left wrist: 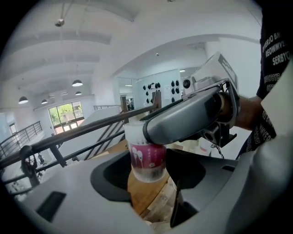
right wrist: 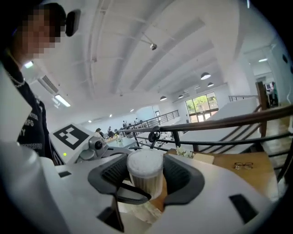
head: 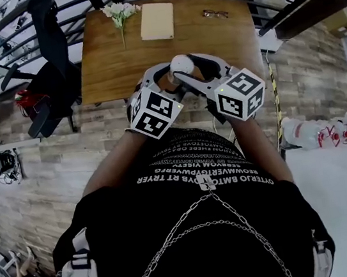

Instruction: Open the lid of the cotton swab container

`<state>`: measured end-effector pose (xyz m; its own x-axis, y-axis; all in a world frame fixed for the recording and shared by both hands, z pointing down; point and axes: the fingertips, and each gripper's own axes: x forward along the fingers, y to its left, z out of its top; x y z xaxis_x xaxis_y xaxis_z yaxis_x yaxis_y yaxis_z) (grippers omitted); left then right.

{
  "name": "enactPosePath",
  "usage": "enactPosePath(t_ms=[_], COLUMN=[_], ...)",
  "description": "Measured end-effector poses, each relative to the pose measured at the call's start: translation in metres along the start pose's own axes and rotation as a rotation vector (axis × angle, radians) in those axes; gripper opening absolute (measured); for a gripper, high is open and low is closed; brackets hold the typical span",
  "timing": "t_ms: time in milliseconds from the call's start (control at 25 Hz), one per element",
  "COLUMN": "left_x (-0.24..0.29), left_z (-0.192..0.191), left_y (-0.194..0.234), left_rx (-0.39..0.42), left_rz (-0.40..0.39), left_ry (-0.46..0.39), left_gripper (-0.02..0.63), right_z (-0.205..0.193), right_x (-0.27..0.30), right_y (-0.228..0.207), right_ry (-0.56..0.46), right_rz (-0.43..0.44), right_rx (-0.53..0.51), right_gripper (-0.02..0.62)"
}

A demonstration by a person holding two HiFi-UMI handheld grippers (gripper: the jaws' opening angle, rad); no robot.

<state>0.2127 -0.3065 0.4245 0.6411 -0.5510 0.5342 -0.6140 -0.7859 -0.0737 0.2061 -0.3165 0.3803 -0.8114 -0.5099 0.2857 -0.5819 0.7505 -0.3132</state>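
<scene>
Plastic swab container [head: 182, 64] above near table [head: 223, 37] edge, left gripper [left wrist: 147, 177] clamped on its body, right gripper [right wrist: 145, 176] jaws wide apart round the lid [right wrist: 145, 160]; lid-grasp step, next needs right closing then pulling off

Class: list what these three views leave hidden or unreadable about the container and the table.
Head view: the left gripper and right gripper hide the container except its white top.
Left gripper view: the right gripper covers its top, so whether the lid is on is unclear.
Same view: label print too small to read.
Head view: the grippers hide part of the table near edge.
</scene>
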Motion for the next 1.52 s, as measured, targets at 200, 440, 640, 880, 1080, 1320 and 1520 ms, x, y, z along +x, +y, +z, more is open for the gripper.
enactPosePath(t_ms=[200,440,640,880,1080,1320,1520], left_x=[0.004,-0.001,-0.011,-0.019,-0.028,-0.04,-0.047], left_z=[-0.012,-0.014,-0.013,-0.016,-0.016,-0.016,-0.017], left_y=[0.002,0.003,0.003,0.011,0.021,0.03,0.039], left_rx=[0.004,-0.091,-0.093,-0.084,-0.095,-0.103,-0.124], left_rz=[0.045,0.005,0.006,0.033,0.073,0.119,0.163], left_ry=[0.017,-0.025,-0.033,-0.035,-0.056,-0.073,-0.09], left_gripper=[0.245,0.247,0.247,0.247,0.247,0.249,0.247], right_z=[-0.01,-0.006,0.004,0.012,0.014,0.011,0.002], right_x=[0.002,0.003,-0.006,-0.013,-0.018,-0.017,-0.011], right_y=[-0.011,-0.001,0.011,0.017,0.02,0.023,0.021], right_ry=[-0.063,-0.156,-0.214,-0.234,-0.264,-0.269,-0.245], right_rz=[0.022,0.01,-0.034,-0.042,-0.045,-0.042,-0.022], right_rx=[0.211,0.121,-0.056,-0.14,-0.138,-0.123,-0.06], right_gripper=[0.247,0.253,0.25,0.245,0.213,0.206,0.206])
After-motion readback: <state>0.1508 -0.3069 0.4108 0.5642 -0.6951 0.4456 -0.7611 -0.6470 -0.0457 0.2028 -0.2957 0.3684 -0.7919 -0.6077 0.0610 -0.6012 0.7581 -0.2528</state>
